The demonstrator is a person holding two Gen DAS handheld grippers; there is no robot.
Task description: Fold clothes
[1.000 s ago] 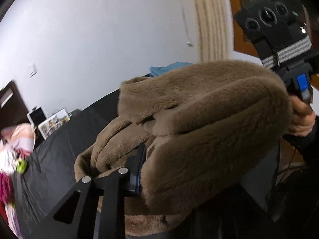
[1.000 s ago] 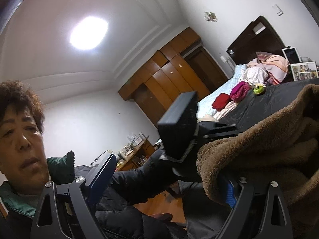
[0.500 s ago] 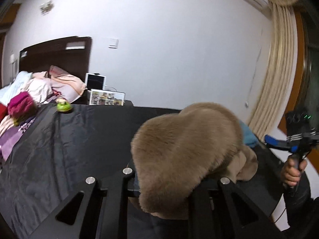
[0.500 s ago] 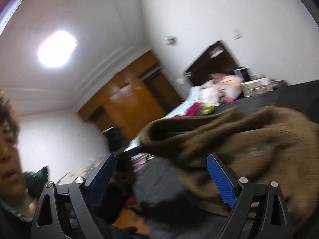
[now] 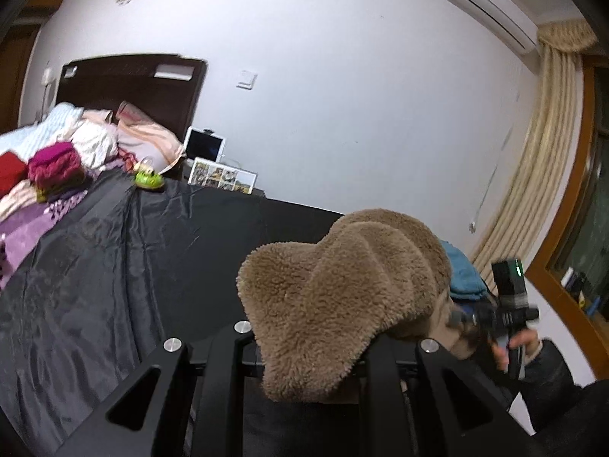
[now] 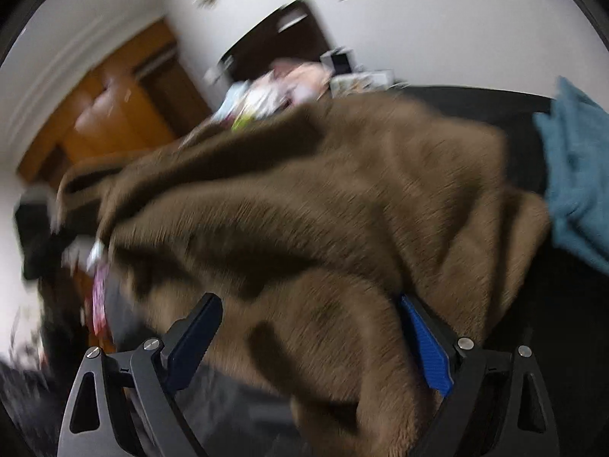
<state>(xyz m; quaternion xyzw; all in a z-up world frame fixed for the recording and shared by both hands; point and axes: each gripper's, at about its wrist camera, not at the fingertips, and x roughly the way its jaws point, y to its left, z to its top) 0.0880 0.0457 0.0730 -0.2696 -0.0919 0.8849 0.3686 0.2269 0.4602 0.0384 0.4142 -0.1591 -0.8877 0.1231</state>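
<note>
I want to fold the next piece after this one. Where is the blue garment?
In the left wrist view the blue garment lies on the black sheet, right of centre, just behind the brown fleece.

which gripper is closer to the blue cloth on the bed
Right. In the left view the right gripper sits just below the blue cloth; the left gripper, clamping the brown fleece, is farther.

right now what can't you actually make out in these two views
- Left gripper tips, left wrist view: buried under the brown fleece garment, so the pinch point is hidden.
- Right gripper, right wrist view: jaws stand wide around the fleece; motion blur hides whether the pads press it.
- Garment type: bunched, no sleeve or collar distinguishable.
- Blue cloth: cut off by the frame edge.
</note>
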